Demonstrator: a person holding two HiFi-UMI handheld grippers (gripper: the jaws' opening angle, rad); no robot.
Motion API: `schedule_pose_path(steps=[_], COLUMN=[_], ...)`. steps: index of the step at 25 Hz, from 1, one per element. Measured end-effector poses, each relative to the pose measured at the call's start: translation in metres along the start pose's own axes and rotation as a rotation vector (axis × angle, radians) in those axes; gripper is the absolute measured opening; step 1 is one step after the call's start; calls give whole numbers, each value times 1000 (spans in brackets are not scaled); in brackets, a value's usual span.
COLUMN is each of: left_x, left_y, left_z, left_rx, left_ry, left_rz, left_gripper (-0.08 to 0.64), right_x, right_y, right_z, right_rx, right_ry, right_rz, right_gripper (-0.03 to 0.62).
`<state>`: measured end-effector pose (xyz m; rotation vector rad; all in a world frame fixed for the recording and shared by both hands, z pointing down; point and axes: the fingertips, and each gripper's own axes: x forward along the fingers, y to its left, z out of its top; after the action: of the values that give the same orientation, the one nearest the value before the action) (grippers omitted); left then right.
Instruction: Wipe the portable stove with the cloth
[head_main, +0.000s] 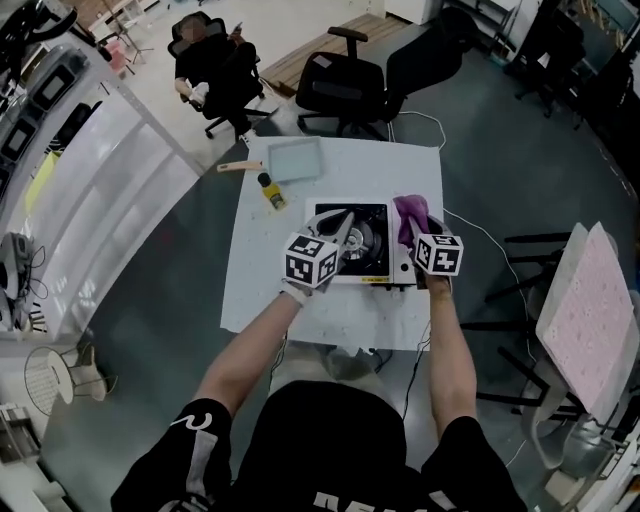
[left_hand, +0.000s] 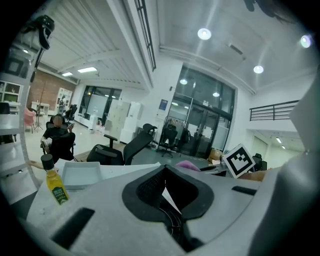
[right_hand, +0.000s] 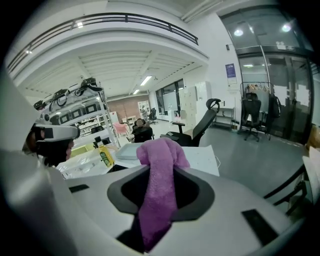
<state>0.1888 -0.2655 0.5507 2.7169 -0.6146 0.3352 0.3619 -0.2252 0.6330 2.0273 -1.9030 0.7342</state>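
Observation:
The portable stove (head_main: 365, 245), black on top with a white front, sits mid-table. My right gripper (head_main: 419, 233) hovers over the stove's right end, shut on the purple cloth (head_main: 408, 214). In the right gripper view the cloth (right_hand: 161, 165) bunches up above the jaws and hangs down between them, at my right gripper (right_hand: 159, 192). My left gripper (head_main: 346, 224) is above the burner; in its own view the left gripper (left_hand: 164, 184) has its pads together and nothing between them. My own gripper bodies hide most of the stove in both gripper views.
A yellow bottle (head_main: 270, 191) and a shallow grey tray (head_main: 296, 160) stand on the white table (head_main: 260, 290) behind the stove, with a wooden-handled tool (head_main: 238, 166) to their left. Office chairs (head_main: 345, 85) stand beyond the far edge. A cable (head_main: 480, 235) trails off the right side.

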Motion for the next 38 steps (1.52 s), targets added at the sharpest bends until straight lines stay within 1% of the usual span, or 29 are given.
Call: schedule_pose_path(steps=[2, 6, 10, 13, 17, 23, 30, 38], left_x=[-1, -17, -22, -32, -42, -51, -74, -106], left_y=[-6, -12, -15, -17, -22, -29, -24, -21], left_z=[-4, -20, -19, -27, -32, -36, -54, -81], left_rx=[-2, -17, -13, -22, -16, -11, -21, -43], left_ry=[3, 24, 15, 20, 27, 33, 64, 84], left_rz=[-2, 5, 17, 24, 16, -19, -78, -97], left_gripper=[6, 6, 6, 6, 6, 6, 6, 6], right_x=[-9, -23, -33, -44, -63, -84, -102, -121], right_y=[2, 15, 10, 12, 11, 14, 28, 40], right_z=[0, -14, -13, -23, -35, -65, -105, -159], right_rx=[-13, -16, -13, -11, 3, 39, 97, 141], right_ry=[-5, 6, -4, -1, -3, 22, 59, 121], right_rz=[1, 8, 4, -2, -18, -56, -134, -203], right_gripper=[110, 110, 110, 110, 110, 110, 110, 110])
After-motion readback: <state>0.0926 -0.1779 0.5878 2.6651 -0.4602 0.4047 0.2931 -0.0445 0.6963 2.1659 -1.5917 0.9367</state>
